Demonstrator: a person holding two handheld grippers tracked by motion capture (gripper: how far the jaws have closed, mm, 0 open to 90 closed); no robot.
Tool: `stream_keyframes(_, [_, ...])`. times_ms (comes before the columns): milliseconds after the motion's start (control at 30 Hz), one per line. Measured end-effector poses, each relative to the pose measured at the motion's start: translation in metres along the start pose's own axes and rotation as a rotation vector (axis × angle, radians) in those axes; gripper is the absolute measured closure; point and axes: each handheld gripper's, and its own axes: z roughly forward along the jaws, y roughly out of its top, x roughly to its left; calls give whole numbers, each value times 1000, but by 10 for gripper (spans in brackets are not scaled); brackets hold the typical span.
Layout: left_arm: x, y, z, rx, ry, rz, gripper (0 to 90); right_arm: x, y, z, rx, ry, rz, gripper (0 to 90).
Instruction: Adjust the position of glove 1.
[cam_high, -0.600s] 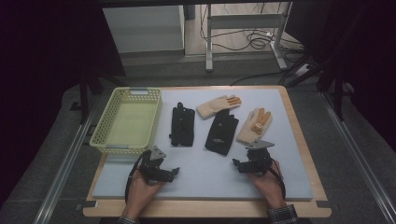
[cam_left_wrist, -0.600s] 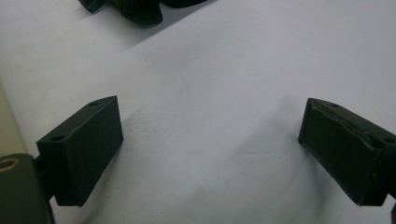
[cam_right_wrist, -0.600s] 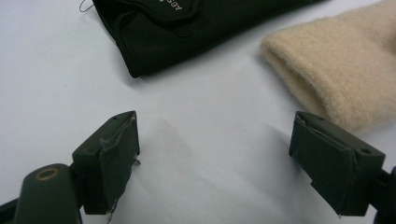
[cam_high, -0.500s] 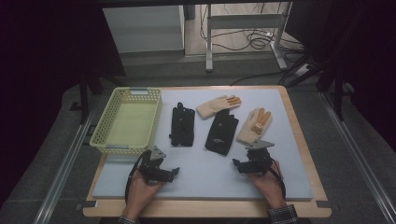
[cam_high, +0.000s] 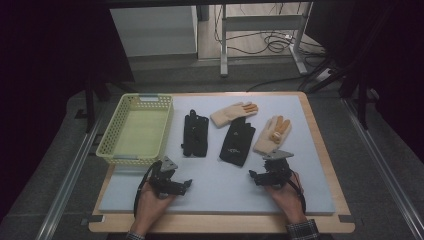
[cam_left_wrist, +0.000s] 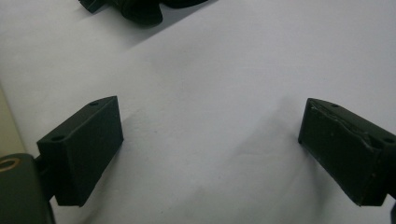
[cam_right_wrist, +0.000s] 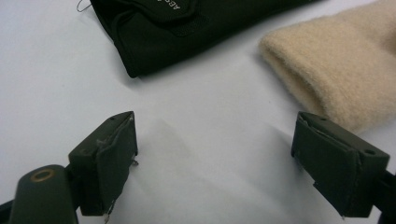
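Basically nothing started: four gloves (cam_high: 238, 142) lie mid-frame on the surface (cam_high: 220, 185), basket (cam_high: 136, 131) upper left empty. Left tongs (cam_high: 187, 184) and right tongs (cam_high: 253, 176) both gape wide, holding nothing, low in frame.

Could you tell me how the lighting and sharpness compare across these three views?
High view: the mat is evenly lit, the room around it dark, and fine detail is soft. Left gripper view: the black glove at the top edge is blurred, with soft shadows beside the jaws. Right gripper view: the beige glove looks sharper and no glare shows.
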Motion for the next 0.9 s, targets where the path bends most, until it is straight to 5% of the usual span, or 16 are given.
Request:
stream_keyframes(600, [0, 0, 0, -2, 0, -1, 65, 4, 3, -3, 2, -1, -17, 193])
stream_keyframes(900, [0, 0, 0, -2, 1, -1, 65, 4, 21, -12, -34, 55, -17, 205])
